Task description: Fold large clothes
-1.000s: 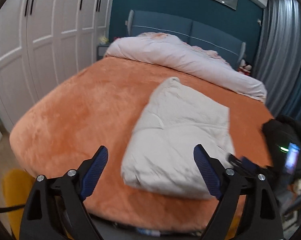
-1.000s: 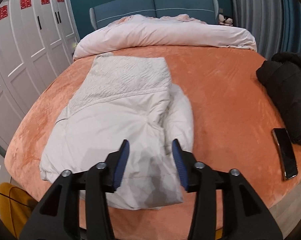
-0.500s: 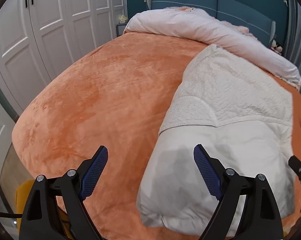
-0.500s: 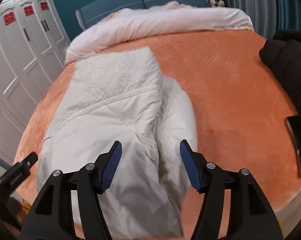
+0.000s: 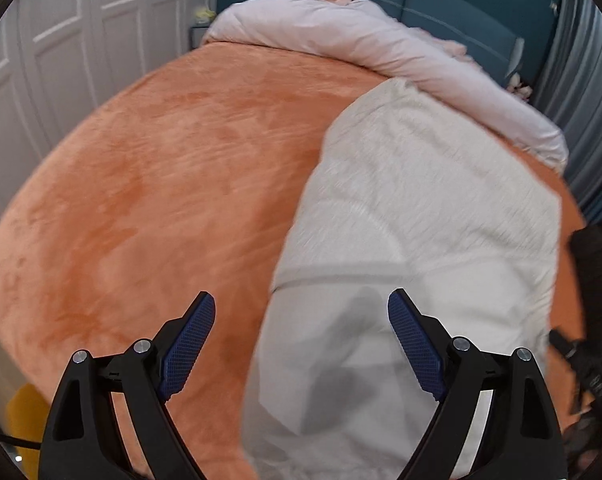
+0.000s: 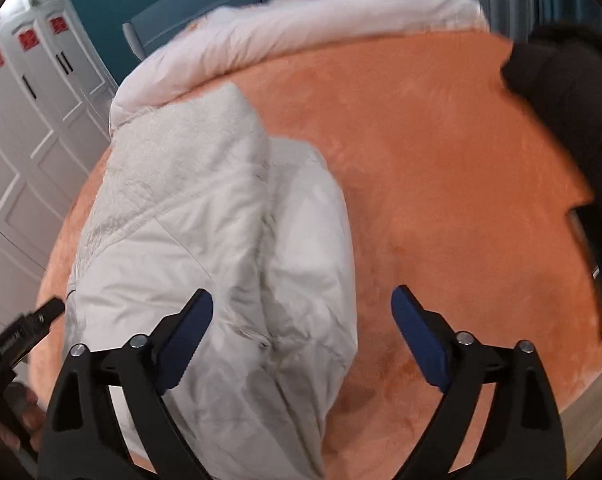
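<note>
From the left wrist view, the left gripper (image 5: 297, 344) hangs with its jaws wide apart and nothing clamped between them. It points down at the near left edge of the white padded coat (image 5: 413, 240), which lies partly folded on the orange bed cover (image 5: 161, 184). The coat's smooth shell faces the camera and its fleecy part stretches away toward the pink duvet (image 5: 381, 52) bunched at the headboard. The left blue pad sits over bare bed cover and the right one over the coat, so the coat's side edge runs up between the pads, but neither presses on it. At the right rim a dark garment (image 5: 597, 264) and part of the other tool show.

From the right wrist view, the right gripper (image 6: 301, 340) has its jaws opening, already spread wide. The coat's near right portion, a rounded folded-in sleeve or side panel (image 6: 309, 240), lies below and between the pads, not pinched. A phone (image 6: 597, 276) lies at the bed's right edge beside the dark garment.

The step in hand looks like lining up both tools on the near hem for the next fold. My judgement is that each gripper needs to drop onto its own near corner, close through all layers of the thick padding, then lift and carry the hem toward the fleecy end together so the bundle stays square.
</note>
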The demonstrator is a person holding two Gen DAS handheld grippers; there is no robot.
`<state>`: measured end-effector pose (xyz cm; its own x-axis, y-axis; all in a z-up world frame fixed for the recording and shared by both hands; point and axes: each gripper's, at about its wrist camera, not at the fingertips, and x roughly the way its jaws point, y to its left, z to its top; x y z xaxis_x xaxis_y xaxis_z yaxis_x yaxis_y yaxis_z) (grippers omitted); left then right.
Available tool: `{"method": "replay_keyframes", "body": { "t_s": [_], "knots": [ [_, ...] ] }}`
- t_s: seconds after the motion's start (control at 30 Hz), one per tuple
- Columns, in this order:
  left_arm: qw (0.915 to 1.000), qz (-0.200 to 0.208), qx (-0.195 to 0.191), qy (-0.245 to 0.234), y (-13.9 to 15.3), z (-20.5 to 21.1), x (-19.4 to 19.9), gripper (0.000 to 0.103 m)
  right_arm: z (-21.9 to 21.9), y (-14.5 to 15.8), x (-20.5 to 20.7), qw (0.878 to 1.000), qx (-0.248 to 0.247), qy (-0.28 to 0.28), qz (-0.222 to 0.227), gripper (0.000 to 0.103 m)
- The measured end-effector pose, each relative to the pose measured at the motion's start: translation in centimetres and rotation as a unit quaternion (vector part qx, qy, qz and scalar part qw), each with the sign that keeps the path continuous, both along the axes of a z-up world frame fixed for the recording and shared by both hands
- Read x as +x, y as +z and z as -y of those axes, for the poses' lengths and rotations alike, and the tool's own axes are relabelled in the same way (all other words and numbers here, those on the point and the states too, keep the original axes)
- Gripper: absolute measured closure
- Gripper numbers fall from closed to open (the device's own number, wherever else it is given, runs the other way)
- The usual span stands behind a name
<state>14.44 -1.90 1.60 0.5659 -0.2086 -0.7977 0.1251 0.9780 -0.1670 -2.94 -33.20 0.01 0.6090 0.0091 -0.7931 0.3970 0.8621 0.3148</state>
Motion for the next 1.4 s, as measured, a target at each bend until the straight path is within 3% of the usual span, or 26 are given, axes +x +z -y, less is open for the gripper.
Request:
{"method": "replay_keyframes", "body": {
  "t_s": [0.1, 0.3, 0.4, 0.47, 0.53, 0.6, 0.63, 0.7, 0.77, 0.87, 1.03, 1.17, 1.23, 1.3, 1.33, 1.37, 1.4],
  "knots": [
    [0.9996, -0.022, -0.003, -0.02, -1.0, 0.3, 2.1, 0.017, 1.3, -2.9, 0.9, 0.997, 0.068, 0.006, -0.039, 0.014],
    [0.9953, -0.055, -0.065, -0.048, -3.1, -0.5, 4.7, 0.005, 1.1, -6.3, 2.3, 0.984, 0.17, 0.024, -0.035, 0.009],
    [0.9865, -0.09, -0.126, -0.054, -4.9, -1.1, 6.3, 0.005, 0.6, -7.3, 3.4, 0.979, 0.199, 0.034, -0.03, 0.006],
    [0.9762, -0.115, -0.175, -0.055, -6.0, -1.4, 7.2, 0.005, 0.5, -8.2, 4.0, 0.973, 0.225, 0.039, -0.027, 0.005],
    [0.9681, -0.131, -0.206, -0.058, -6.8, -1.6, 7.8, 0.005, 0.7, -9.3, 4.6, 0.966, 0.253, 0.039, -0.019, 0.005],
    [0.9655, -0.135, -0.215, -0.058, -7.3, -1.5, 8.0, 0.005, 0.5, -9.7, 5.2, 0.964, 0.264, 0.046, -0.009, 0.005],
    [0.9662, -0.129, -0.214, -0.064, -7.1, -1.3, 7.9, 0.009, 0.3, -9.8, 5.5, 0.962, 0.269, 0.053, -0.006, 0.007],
    [0.9732, -0.101, -0.192, -0.078, -5.7, -0.5, 7.2, 0.022, -0.1, -9.1, 6.1, 0.958, 0.277, 0.074, 0.013, 0.04],
    [0.978, -0.073, -0.173, -0.092, -4.3, 0.1, 6.7, 0.032, -0.6, -7.5, 6.1, 0.961, 0.26, 0.088, 0.029, 0.06],
    [0.9786, -0.036, -0.17, -0.111, -1.4, 0.2, 6.3, 0.041, -1.6, -4.3, 5.7, 0.965, 0.233, 0.103, 0.062, 0.068],
    [0.9759, 0.042, -0.178, -0.119, 4.1, -1.0, 5.6, 0.043, -4.1, 2.8, 6.0, 0.969, 0.154, 0.137, 0.133, 0.069],
    [0.9666, 0.117, -0.196, -0.117, 9.4, -3.3, 5.8, 0.043, -5.7, 8.8, 7.6, 0.957, 0.119, 0.171, 0.204, 0.068],
    [0.9619, 0.148, -0.201, -0.111, 11.5, -4.6, 6.9, 0.043, -6.4, 10.2, 8.8, 0.951, 0.11, 0.182, 0.223, 0.067],
    [0.9623, 0.155, -0.2, -0.1, 11.7, -5.4, 9.2, 0.039, -7.1, 10.4, 11.7, 0.949, 0.106, 0.192, 0.228, 0.056],
    [0.9643, 0.151, -0.197, -0.093, 11.2, -5.6, 10.4, 0.03, -7.3, 9.7, 13.1, 0.95, 0.106, 0.191, 0.221, 0.051],
    [0.9686, 0.144, -0.186, -0.082, 10.1, -5.9, 11.9, 0.026, -7.0, 8.6, 14.8, 0.955, 0.104, 0.184, 0.206, 0.037],
    [0.9763, 0.135, -0.157, -0.065, 8.4, -6.2, 13.7, 0.019, -6.4, 6.7, 16.1, 0.967, 0.097, 0.163, 0.172, 0.03]
  ]
}}
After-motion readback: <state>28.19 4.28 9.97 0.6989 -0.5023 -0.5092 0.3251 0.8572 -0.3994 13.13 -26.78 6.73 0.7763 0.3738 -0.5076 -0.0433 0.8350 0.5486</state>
